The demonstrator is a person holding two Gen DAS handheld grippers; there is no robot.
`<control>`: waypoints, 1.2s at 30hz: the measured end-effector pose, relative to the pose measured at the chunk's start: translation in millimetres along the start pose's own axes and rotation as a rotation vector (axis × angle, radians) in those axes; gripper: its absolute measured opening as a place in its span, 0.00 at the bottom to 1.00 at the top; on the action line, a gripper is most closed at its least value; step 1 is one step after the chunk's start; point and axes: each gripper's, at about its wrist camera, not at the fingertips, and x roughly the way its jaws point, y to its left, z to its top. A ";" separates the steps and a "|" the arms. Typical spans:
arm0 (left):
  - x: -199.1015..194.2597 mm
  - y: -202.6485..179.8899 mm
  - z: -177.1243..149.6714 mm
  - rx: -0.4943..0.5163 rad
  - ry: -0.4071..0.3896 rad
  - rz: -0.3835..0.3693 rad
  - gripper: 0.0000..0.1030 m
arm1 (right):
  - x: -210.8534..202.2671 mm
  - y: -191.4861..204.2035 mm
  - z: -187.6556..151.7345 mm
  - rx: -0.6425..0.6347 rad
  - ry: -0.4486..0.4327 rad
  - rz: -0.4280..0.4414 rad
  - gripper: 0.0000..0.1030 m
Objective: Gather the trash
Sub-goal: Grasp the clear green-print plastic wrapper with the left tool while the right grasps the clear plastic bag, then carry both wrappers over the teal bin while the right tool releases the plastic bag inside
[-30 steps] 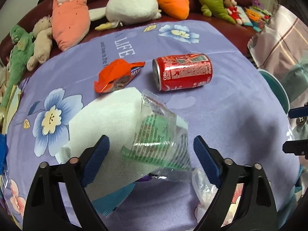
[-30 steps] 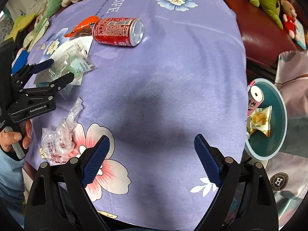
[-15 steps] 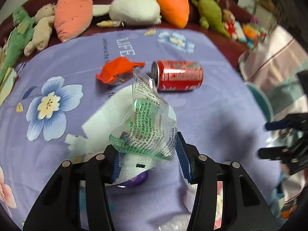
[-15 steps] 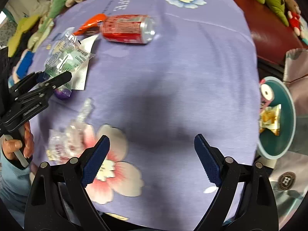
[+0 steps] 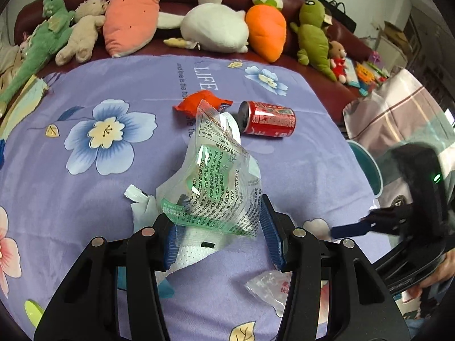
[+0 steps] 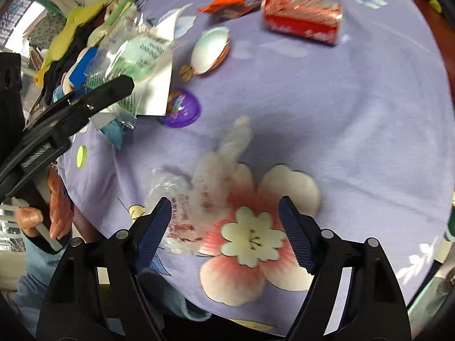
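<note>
Since a second ago, left gripper (image 5: 219, 230) has pinched the green wrapper (image 5: 216, 187) and lifted it. Right gripper (image 6: 224, 233), closing and empty, hovers over the clear bag (image 6: 199, 199). Can (image 5: 267, 119) and orange wrapper (image 5: 199, 101) remain far on the desk (image 5: 298, 170).

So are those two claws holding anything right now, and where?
The left gripper pinches a clear green-printed wrapper and white tissue by their lower ends. The right gripper holds nothing; its jaws are closing over a clear bag.
</note>
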 end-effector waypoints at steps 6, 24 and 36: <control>-3.2 1.3 0.0 -0.018 0.001 -0.024 0.50 | 28.6 6.0 -8.8 -0.002 0.054 0.012 0.49; 50.5 -66.4 -7.8 0.063 0.111 -0.042 0.49 | -42.3 -84.4 -35.6 0.117 -0.103 -0.090 0.26; 37.0 -121.9 15.4 0.116 0.054 -0.080 0.48 | -86.9 -150.7 -50.6 0.205 -0.216 -0.072 0.26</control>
